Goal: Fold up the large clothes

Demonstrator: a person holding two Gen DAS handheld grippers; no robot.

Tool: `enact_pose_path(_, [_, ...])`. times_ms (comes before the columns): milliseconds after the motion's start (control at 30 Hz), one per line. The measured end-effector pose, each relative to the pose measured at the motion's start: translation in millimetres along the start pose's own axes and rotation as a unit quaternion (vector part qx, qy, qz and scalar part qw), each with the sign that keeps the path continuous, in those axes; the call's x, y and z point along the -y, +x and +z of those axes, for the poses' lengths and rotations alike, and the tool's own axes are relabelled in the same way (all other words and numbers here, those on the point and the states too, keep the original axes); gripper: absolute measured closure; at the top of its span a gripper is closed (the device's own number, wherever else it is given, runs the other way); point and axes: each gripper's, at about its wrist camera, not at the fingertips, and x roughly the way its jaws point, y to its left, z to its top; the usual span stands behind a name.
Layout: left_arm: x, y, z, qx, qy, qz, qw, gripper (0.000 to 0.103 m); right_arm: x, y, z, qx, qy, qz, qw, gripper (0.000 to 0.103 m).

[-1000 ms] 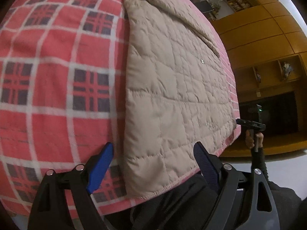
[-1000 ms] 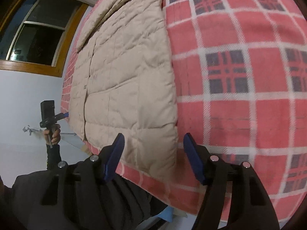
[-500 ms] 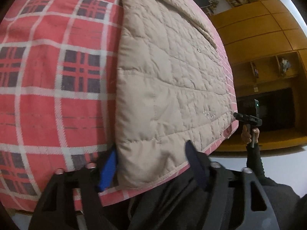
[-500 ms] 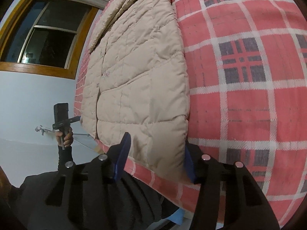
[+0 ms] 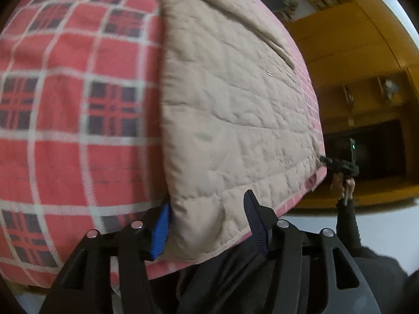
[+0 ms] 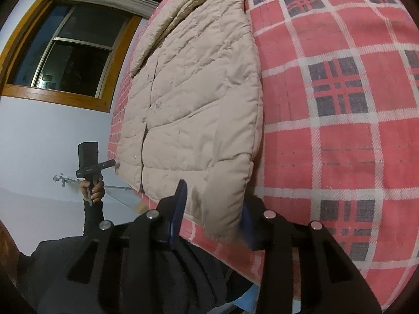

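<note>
A beige quilted jacket (image 5: pixel 230 120) lies flat on a red plaid blanket (image 5: pixel 65 130), its hem towards me. My left gripper (image 5: pixel 207 225) is shut on the hem's left corner, with puffy fabric filling the gap between the blue pads. In the right wrist view the same jacket (image 6: pixel 193 99) runs away from me, and my right gripper (image 6: pixel 213 218) is shut on the hem's right corner, which bunches between its fingers. Each view shows the other gripper small at the hem's far corner: the right gripper (image 5: pixel 340 167) and the left gripper (image 6: pixel 91 162).
The blanket (image 6: pixel 340 144) covers a bed whose near edge runs just under both grippers. Wooden cabinets (image 5: pixel 353 65) stand beyond the bed's right side and a window (image 6: pixel 65 60) beyond its left. A person's dark clothing (image 5: pixel 222 282) fills the bottom of both views.
Both grippers moved forward onto the hem corners and their fingers drew together around the fabric. The right corner now bunches up between the pads.
</note>
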Motion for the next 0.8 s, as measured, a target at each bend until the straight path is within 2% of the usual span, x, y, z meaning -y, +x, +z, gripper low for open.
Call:
enact_pose_path(33, [-2, 4, 0, -0.007, -0.004, 0.004, 1.0000, 0.051, 1, 0, 0, 0.002, 0.000, -0.001, 1.000, 0.068])
enact_pose_path(67, [-4, 8, 0, -0.012, -0.009, 0.007, 0.9999, 0.066, 1, 1, 0, 0.004, 0.000, -0.003, 1.000, 0.075])
enact_pose_path(100, [-8, 9, 1, -0.013, -0.016, 0.009, 0.9997, 0.075, 2, 1, 0, 0.009, 0.002, -0.008, 1.000, 0.084])
enact_pose_path(133, [-8, 9, 0, -0.010, -0.020, 0.006, 0.9997, 0.076, 3, 1, -1, 0.013, 0.003, -0.012, 1.000, 0.085])
enact_pose_path(200, [-7, 3, 0, -0.001, -0.020, -0.005, 0.9998, 0.086, 0, 1, -3, 0.018, 0.000, -0.013, 1.000, 0.088])
enact_pose_path(300, [3, -7, 0, 0.019, -0.009, -0.014, 0.9997, 0.090, -9, -2, -5, 0.031, -0.009, -0.007, 0.999, 0.090])
enact_pose_path(600, [21, -33, -3, 0.084, -0.008, -0.064, 0.9944, 0.093, -46, -18, 5, 0.067, -0.038, -0.001, 0.997, 0.092])
enact_pose_path(800, [33, -50, 3, 0.118, 0.000, -0.073, 0.9903, 0.093, -61, -31, 19, 0.088, -0.047, 0.002, 0.995, 0.092])
